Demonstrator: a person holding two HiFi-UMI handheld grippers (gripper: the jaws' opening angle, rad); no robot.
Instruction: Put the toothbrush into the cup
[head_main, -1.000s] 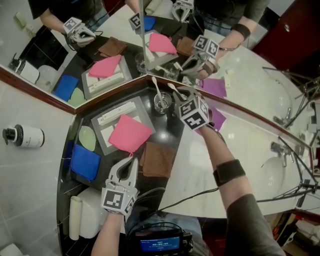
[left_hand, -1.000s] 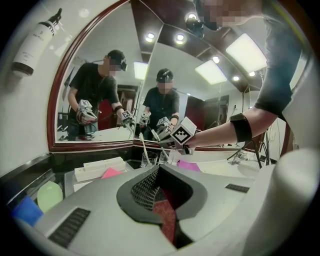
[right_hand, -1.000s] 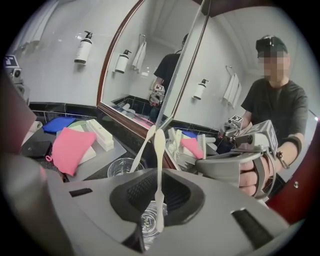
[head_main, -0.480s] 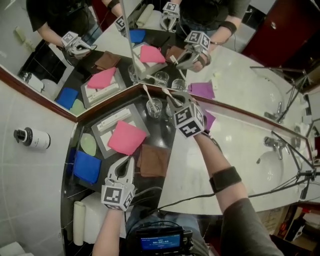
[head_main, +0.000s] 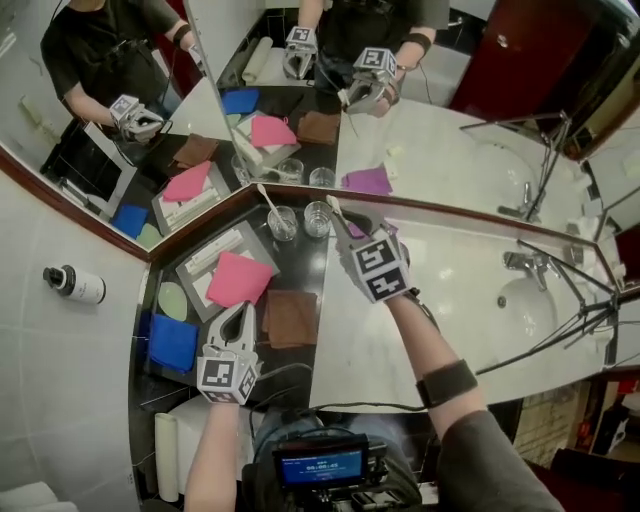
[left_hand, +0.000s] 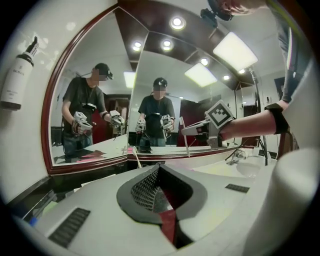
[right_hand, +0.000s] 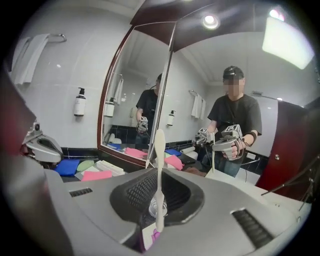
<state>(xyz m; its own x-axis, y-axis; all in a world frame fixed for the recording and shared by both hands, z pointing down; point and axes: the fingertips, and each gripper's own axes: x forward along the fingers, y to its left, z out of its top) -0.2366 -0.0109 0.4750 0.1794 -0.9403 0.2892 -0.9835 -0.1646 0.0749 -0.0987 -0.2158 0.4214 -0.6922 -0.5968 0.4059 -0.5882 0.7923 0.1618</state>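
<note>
A white toothbrush (right_hand: 159, 165) stands upright between my right gripper's (right_hand: 158, 196) jaws, which are shut on its handle. In the head view this gripper (head_main: 348, 228) hovers just right of an empty glass cup (head_main: 318, 218), the toothbrush (head_main: 335, 209) pointing toward the mirror. Through the jaws the cup (right_hand: 156, 206) shows below the brush. A second glass cup (head_main: 283, 222) to the left holds another toothbrush (head_main: 266, 195). My left gripper (head_main: 241, 312) is shut and empty, over the near edge of the dark counter by the brown cloth (head_main: 292, 317); its jaws (left_hand: 159, 186) hold nothing.
A pink cloth (head_main: 238, 277) lies on a grey tray (head_main: 215, 255). A blue cloth (head_main: 172, 342) and a green soap (head_main: 172, 300) lie at the left. A purple cloth (head_main: 357, 232) sits under the right gripper. The sink faucet (head_main: 520, 265) is far right, and mirrors line the back.
My right gripper has lifted with the toothbrush and rolled, staying near the cups. The left gripper rose a little. The head view has tipped up, showing more mirror.
</note>
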